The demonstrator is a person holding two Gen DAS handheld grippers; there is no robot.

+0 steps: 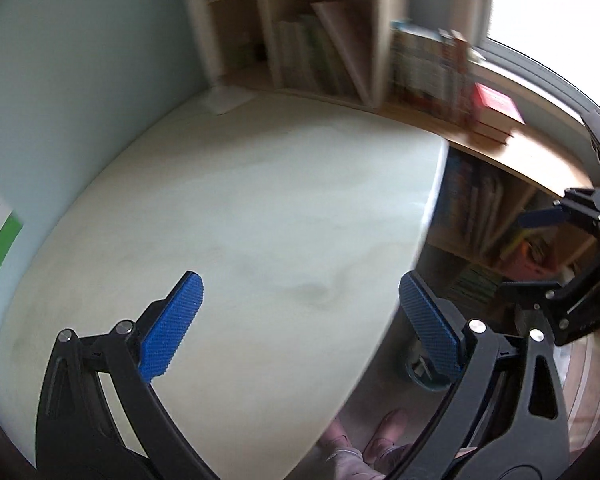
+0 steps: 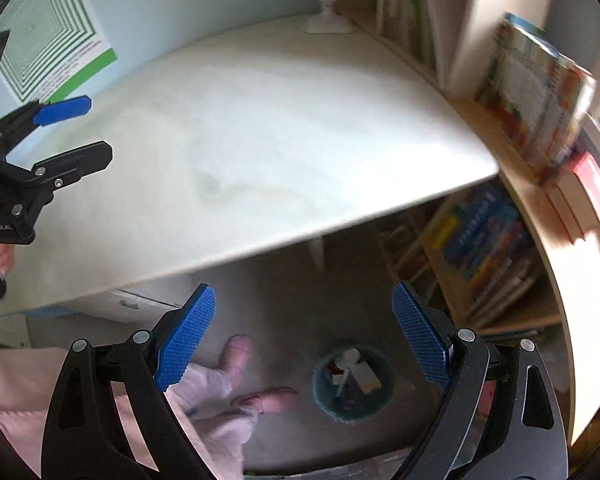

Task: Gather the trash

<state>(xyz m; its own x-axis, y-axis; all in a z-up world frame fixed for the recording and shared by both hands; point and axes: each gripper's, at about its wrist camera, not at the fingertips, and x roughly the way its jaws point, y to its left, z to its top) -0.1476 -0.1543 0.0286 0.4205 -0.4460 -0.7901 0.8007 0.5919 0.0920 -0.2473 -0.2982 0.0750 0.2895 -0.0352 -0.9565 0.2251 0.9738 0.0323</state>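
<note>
A round teal waste bin point(image 2: 350, 384) stands on the floor below the desk, with several pieces of trash point(image 2: 356, 372) inside. My right gripper point(image 2: 304, 340) is open and empty, held above the floor just past the desk's front edge, above the bin. My left gripper point(image 1: 300, 324) is open and empty over the pale desk top point(image 1: 228, 200). The left gripper also shows at the left of the right wrist view point(image 2: 84, 132), and the right gripper at the right of the left wrist view point(image 1: 540, 248). The bin's edge shows in the left wrist view point(image 1: 414, 374).
A wooden shelf unit with books point(image 1: 320, 52) lines the back and right of the desk. A white lamp base point(image 1: 226, 100) stands at the desk's back corner. A green patterned poster point(image 2: 44, 28) hangs on the wall. The person's feet point(image 2: 260, 396) are on the floor beside the bin.
</note>
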